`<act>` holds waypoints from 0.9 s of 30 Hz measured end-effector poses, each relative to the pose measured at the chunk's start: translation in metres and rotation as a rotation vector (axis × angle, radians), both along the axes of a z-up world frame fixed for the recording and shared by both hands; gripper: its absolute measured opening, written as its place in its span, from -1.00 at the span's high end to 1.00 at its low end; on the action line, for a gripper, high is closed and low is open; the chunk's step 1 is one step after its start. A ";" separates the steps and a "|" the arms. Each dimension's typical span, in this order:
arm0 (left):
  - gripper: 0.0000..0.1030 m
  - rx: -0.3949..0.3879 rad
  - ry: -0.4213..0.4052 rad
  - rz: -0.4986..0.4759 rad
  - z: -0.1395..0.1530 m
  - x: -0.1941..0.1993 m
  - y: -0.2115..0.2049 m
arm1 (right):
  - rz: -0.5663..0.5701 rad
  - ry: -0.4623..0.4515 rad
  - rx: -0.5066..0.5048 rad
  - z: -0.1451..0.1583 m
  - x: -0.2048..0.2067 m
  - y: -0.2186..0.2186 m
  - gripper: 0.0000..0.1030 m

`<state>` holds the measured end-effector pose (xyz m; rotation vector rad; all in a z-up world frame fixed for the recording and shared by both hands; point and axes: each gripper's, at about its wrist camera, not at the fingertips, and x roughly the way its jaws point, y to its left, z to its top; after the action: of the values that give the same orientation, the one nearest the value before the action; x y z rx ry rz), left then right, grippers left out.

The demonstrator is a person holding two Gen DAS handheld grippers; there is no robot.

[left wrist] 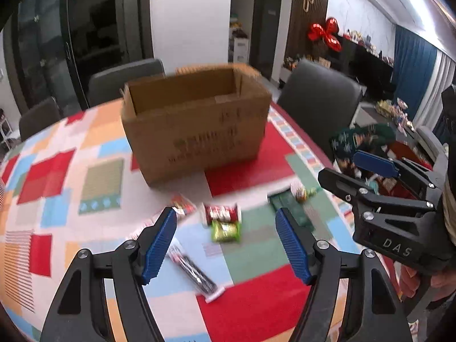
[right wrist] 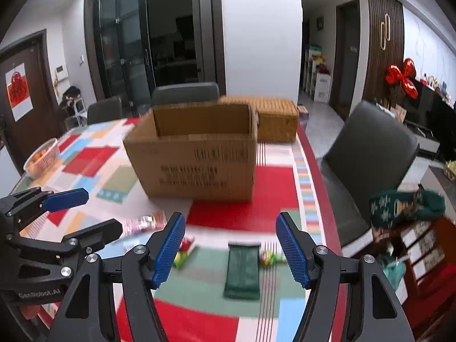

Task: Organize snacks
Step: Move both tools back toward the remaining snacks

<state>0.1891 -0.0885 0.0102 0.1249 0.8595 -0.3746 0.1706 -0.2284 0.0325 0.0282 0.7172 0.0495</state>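
Several snacks on surface: about 6 packets lie loose on the patchwork-cloth surface [left wrist: 85,154], none visibly packed; blur makes the count rough.
Box: the open cardboard box [left wrist: 196,125] stands upright behind the snacks, well apart from them; what shows of its inside looks empty, but its floor is hidden.
Snacks near left gripper: a red packet [left wrist: 222,212] touches a green packet [left wrist: 226,232]; a dark striped packet [left wrist: 193,270] lies closer in, and a red-white packet [left wrist: 183,206] sits by the left finger.
Snacks near right gripper: a flat dark green packet [right wrist: 242,268] lies ahead, with a small bright wrapped sweet [right wrist: 268,256] just beside it.
Left gripper [left wrist: 225,249]: released, jaws apart, nothing between them.
Right gripper [right wrist: 230,249]: released, jaws apart, grasping nothing.
Progress: judged at the start; every packet is still to be lifted into the box.
Only in right view: a wicker chest [right wrist: 278,119] behind the box, a white basket of fruit [right wrist: 41,158] at the far left, and a pinkish packet [right wrist: 145,223].
Only in left view: the dark striped packet and the red and green pair in full.
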 end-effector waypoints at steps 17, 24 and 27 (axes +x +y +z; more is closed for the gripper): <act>-0.39 0.057 0.151 -0.007 -0.092 0.016 -0.003 | -0.052 0.243 -0.017 -0.097 0.000 -0.010 -0.30; -0.38 0.056 0.166 -0.031 -0.107 0.040 -0.009 | -0.061 0.298 -0.004 -0.116 0.020 -0.014 -0.30; -0.38 0.054 0.171 -0.046 -0.111 0.049 -0.013 | -0.065 0.314 0.003 -0.122 0.029 -0.016 -0.30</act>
<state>0.2380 -0.1016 -0.1008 0.1645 1.0374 -0.4092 0.1993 -0.2443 -0.0897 0.0630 1.0294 -0.0163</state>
